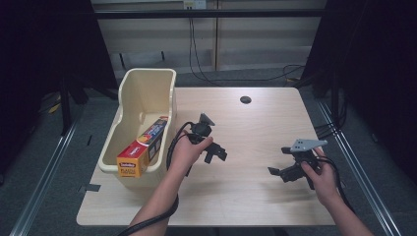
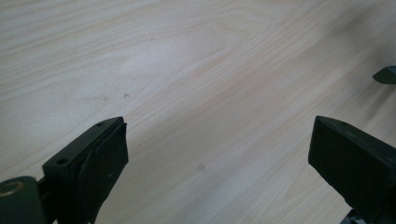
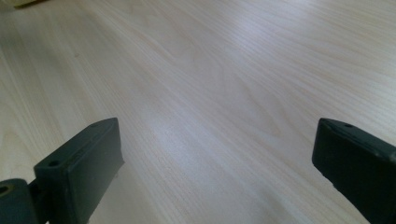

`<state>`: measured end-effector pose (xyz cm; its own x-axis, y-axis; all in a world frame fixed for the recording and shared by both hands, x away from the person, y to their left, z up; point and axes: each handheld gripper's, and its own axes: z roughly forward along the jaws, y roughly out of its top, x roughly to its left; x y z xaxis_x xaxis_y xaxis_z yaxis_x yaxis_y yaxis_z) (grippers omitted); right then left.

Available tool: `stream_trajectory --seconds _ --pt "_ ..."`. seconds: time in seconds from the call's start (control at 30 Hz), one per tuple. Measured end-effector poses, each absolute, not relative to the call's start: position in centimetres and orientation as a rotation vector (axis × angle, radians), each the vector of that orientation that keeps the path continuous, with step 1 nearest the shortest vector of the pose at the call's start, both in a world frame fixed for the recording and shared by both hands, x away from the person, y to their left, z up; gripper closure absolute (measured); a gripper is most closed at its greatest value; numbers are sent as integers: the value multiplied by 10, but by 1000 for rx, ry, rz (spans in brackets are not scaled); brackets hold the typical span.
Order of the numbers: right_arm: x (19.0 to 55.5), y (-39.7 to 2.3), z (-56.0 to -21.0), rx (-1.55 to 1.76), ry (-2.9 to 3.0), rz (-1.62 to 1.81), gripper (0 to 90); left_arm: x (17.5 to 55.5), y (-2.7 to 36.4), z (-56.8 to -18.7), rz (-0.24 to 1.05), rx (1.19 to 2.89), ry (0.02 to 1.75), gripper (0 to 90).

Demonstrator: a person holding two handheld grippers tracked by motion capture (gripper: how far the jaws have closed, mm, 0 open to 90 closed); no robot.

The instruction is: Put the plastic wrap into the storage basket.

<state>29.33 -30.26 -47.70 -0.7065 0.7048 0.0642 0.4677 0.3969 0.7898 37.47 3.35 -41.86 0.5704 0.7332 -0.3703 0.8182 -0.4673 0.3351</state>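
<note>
Pale wood grain covers the table (image 1: 255,128), which stands on a grey floor with dark curtains at both sides and cables trailing along the far wall. At the table's left edge sits a cream plastic bin (image 1: 147,88), and inside it, leaning against the near wall, lies a long orange and yellow box (image 1: 142,150) (its printed end faces the near side). Just right of the bin, the left gripper (image 1: 216,153) is held low over the table in the person's left hand (image 1: 187,153), its jaws spread wide with nothing between them; the left gripper view shows bare wood between the two black jaws. Well apart from it, toward the near right of the table, the right gripper (image 1: 284,173) is held in the right hand (image 1: 322,179), a grey three-cornered plate on top. Its jaws also stand wide and hold nothing, with bare wood between them in the right gripper view. A small dark round hole (image 1: 245,100) marks the far middle of the table.
</note>
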Motion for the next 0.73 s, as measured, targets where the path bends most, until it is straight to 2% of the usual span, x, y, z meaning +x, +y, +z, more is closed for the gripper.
stream_trajectory --seconds 0.57,0.73 --pt "294 -301 -479 1023 2383 1188 14 362 47 -460 -271 2307 1241 50" --pt "294 -300 -480 1027 2390 1178 14 357 45 -466 -243 2318 1230 51"
